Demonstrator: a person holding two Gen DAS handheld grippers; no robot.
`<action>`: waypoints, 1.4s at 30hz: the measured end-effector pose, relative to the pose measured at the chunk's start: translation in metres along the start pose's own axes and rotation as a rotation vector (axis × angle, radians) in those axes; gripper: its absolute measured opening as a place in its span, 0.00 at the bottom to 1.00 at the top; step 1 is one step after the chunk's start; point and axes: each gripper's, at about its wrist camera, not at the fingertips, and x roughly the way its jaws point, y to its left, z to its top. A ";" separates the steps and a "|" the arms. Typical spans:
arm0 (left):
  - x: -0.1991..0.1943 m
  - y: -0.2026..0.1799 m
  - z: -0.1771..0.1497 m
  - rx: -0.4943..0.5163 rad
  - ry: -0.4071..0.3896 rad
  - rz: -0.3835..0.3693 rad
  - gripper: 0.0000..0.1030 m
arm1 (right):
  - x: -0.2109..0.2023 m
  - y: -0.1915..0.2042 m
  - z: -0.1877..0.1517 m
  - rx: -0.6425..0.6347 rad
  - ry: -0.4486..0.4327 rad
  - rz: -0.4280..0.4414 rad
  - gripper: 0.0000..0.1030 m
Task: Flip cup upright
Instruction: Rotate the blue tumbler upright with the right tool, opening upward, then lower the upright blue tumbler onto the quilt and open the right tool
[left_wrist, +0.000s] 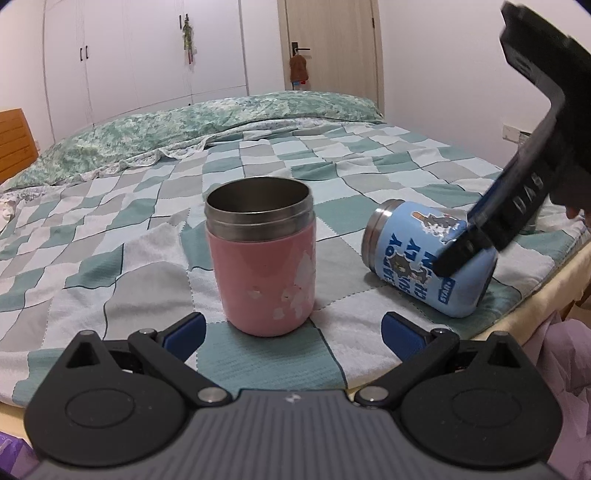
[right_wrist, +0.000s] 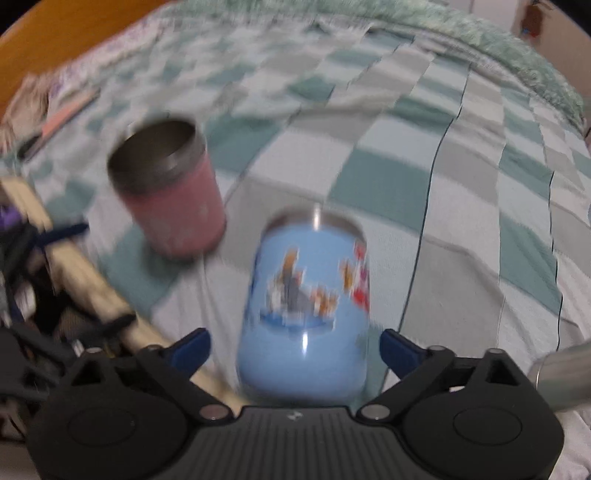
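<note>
A blue cup with cartoon print lies on its side on the checked bedspread, steel rim to the left. In the right wrist view the blue cup lies lengthwise between my right gripper's open fingers, base toward the camera. The right gripper comes down from the upper right in the left wrist view, one finger over the cup's side. A pink cup stands upright, mouth up, just ahead of my open, empty left gripper. It also shows in the right wrist view.
The bed's front edge runs close behind the blue cup. A rolled green quilt lies at the far side. Another steel cup lies at the right edge of the right wrist view. Wardrobe and door stand behind.
</note>
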 end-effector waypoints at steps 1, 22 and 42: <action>0.001 0.001 0.000 -0.004 0.000 0.005 1.00 | 0.002 0.000 0.004 0.011 -0.001 -0.005 0.98; 0.012 0.005 0.000 -0.024 0.014 0.003 1.00 | 0.036 -0.021 0.001 0.095 -0.065 0.055 0.81; 0.011 -0.010 0.004 -0.133 -0.046 -0.007 1.00 | 0.032 -0.037 -0.062 -0.010 -0.654 -0.119 0.81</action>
